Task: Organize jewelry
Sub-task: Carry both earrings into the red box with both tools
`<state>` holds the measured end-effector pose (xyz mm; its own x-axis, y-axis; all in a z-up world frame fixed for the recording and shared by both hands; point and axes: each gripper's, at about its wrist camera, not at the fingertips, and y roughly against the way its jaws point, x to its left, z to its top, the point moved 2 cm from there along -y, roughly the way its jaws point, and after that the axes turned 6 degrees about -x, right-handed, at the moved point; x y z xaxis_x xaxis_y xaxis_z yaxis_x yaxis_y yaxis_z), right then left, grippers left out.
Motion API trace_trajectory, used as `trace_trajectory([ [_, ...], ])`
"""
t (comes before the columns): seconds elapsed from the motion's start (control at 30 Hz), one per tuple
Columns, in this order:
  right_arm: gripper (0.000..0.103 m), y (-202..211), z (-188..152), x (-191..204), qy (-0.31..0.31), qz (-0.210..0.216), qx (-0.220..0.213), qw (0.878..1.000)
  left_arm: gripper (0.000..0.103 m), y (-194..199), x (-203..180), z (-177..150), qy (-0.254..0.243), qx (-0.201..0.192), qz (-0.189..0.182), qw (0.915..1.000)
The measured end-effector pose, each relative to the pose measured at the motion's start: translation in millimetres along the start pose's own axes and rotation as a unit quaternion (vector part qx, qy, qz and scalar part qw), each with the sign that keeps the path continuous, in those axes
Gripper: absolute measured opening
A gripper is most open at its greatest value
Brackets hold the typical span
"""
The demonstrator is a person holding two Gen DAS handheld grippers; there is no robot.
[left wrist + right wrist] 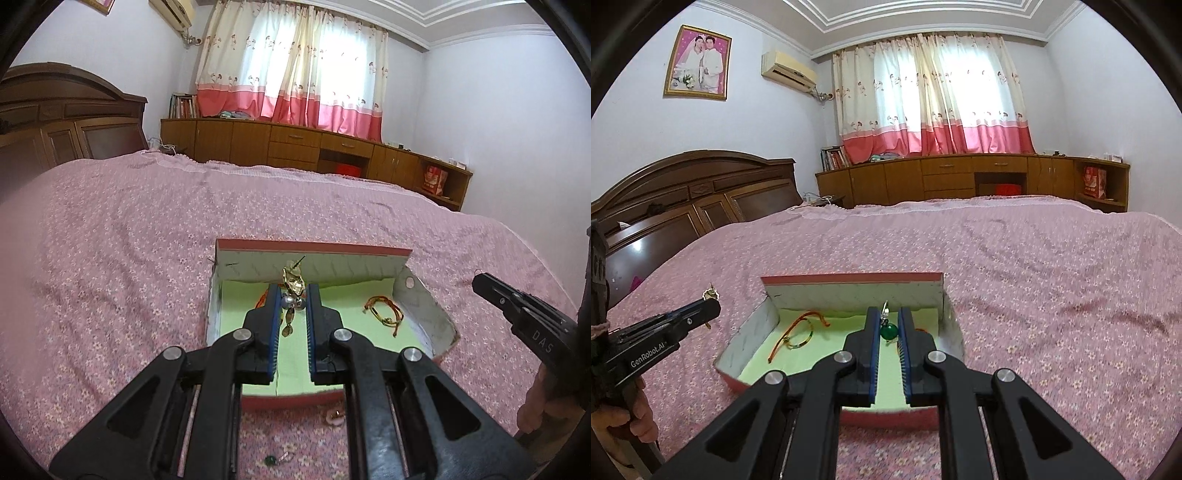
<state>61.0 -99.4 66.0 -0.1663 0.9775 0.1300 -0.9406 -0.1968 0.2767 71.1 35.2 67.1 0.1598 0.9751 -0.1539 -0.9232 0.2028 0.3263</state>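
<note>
Jewelry is split between both grippers and a shallow box (pixel 424 314) lying open on the pink bedspread (pixel 110 277).

Left gripper (pixel 291 291): jaws closed on a gold and silver earring (pixel 292 284), pinched at the tips, its lower part dangling between the fingers. The gripper points forward and slightly downward, held above the box's green lining near the far wall. In the right wrist view a hand (pixel 626 417) grips its handle at the left edge.

Right gripper (pixel 886 325): jaws closed on an earring with a green bead (pixel 888 331), held at the tips above the green lining, toward the box's right side. It points forward and slightly downward.

Box contents: a red and gold cord bracelet (pixel 384 312) lies on the lining near the right wall in the left wrist view.

On the bedspread, just outside the box's near edge: a small pink item (pixel 335 416) and a green bead piece (pixel 271 460).
</note>
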Motion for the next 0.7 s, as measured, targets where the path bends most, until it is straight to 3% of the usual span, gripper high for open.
trace_trajectory([
  [0.27, 0.011, -26, -5, -8, 0.006, -0.007, 0.023, 1.0, 0.005, -26, 2, -4, 0.003, 0.028, 0.007, 0.9996],
  [0.7, 0.011, -70, -29, -22, 0.004, -0.025, 0.113, 0.993, 0.005, -79, 4, -33, -0.02, 0.14, 0.022, 0.9897],
])
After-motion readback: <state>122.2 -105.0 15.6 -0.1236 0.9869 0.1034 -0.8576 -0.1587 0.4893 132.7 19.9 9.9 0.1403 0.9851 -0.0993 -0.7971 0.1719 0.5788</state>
